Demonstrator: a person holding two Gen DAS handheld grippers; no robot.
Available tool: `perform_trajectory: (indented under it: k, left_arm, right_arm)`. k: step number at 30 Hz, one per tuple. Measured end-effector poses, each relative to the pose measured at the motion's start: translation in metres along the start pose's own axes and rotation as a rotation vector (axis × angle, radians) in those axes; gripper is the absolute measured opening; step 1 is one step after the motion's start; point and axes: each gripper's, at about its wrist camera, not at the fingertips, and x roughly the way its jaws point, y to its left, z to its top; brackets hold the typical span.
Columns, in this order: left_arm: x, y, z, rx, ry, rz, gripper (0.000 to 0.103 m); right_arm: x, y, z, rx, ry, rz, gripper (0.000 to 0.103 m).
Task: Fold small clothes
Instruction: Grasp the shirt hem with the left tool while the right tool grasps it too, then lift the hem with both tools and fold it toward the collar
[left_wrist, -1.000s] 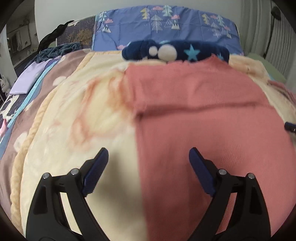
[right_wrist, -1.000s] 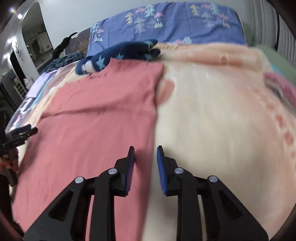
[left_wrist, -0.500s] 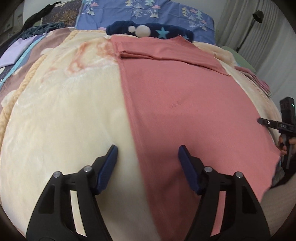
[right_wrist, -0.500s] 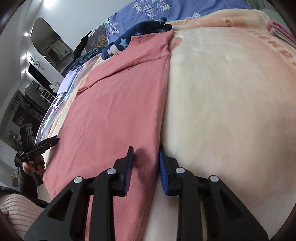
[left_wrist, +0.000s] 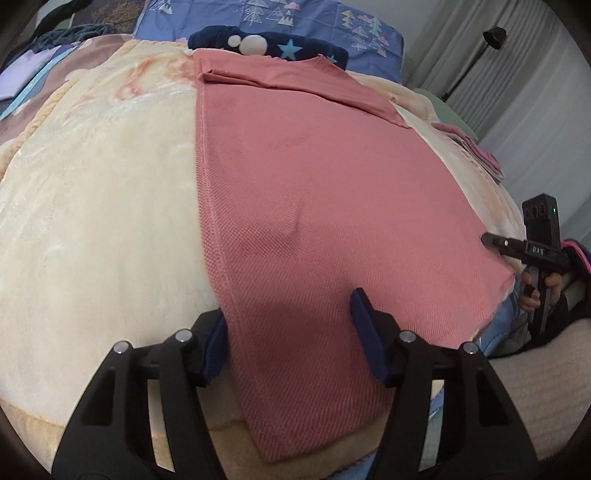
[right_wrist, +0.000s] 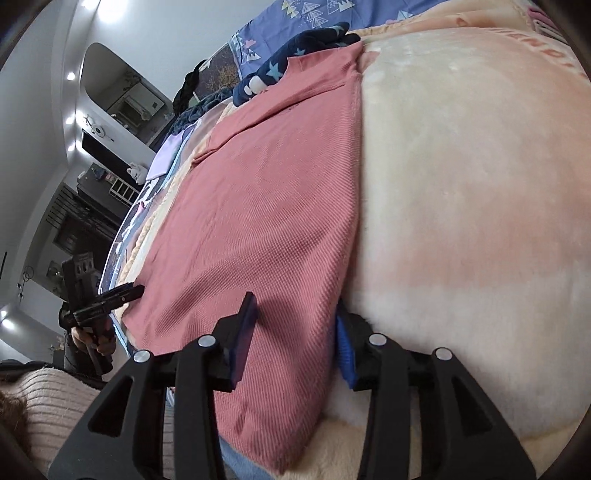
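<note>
Since a second ago both grippers have dropped to the near hem of the salmon-pink knit garment (left_wrist: 332, 206), which lies flat on the cream plush blanket (left_wrist: 96, 221) on the bed. Left gripper (left_wrist: 291, 332): jaws released, straddling the left hem corner. Right gripper (right_wrist: 295, 336): jaws have opened from nearly closed and now straddle the right edge. Judgement: both hem corners are about to be grasped. No containers in view.

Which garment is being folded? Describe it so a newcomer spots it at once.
Start at the cream blanket covering the bed. The pink shirt lies flat along its middle, its far end touching a navy star-print fleece. It is the only large plain pink piece, and both open grippers, left gripper and right gripper, straddle its near corners.
</note>
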Motion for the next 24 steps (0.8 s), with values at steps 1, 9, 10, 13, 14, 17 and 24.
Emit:
perform_trajectory:
  k: [1, 9, 10, 13, 14, 17, 24]
  left_arm:
    - [-0.003, 0.0, -0.001, -0.006, -0.004, 0.008, 0.058]
    - [-0.011, 0.013, -0.004, -0.063, -0.039, -0.007, 0.019]
    - [-0.008, 0.011, -0.001, -0.059, -0.041, 0.0, 0.013]
    - [-0.013, 0.002, 0.004, -0.059, -0.07, 0.037, 0.004]
    - [-0.017, -0.001, 0.006, -0.047, -0.092, 0.045, 0.004]
    - [-0.048, -0.012, 0.02, -0.022, -0.204, 0.019, 0.003]
    - [-0.141, -0.062, 0.04, 0.122, -0.46, 0.018, 0.003]
  right_arm:
    - [-0.005, 0.001, -0.004, -0.006, 0.002, 0.006, 0.042]
    - [-0.01, -0.003, -0.016, 0.024, -0.018, 0.1, 0.038]
    - [-0.009, 0.0, -0.015, 0.012, -0.023, 0.103, 0.034]
    - [-0.015, 0.0, -0.012, 0.07, -0.051, 0.155, 0.003]
    - [-0.026, 0.003, -0.009, 0.069, -0.095, 0.177, 0.003]
    - [-0.058, 0.017, 0.008, 0.034, -0.201, 0.241, 0.003]
    - [-0.14, 0.069, 0.015, -0.14, -0.415, 0.281, 0.003]
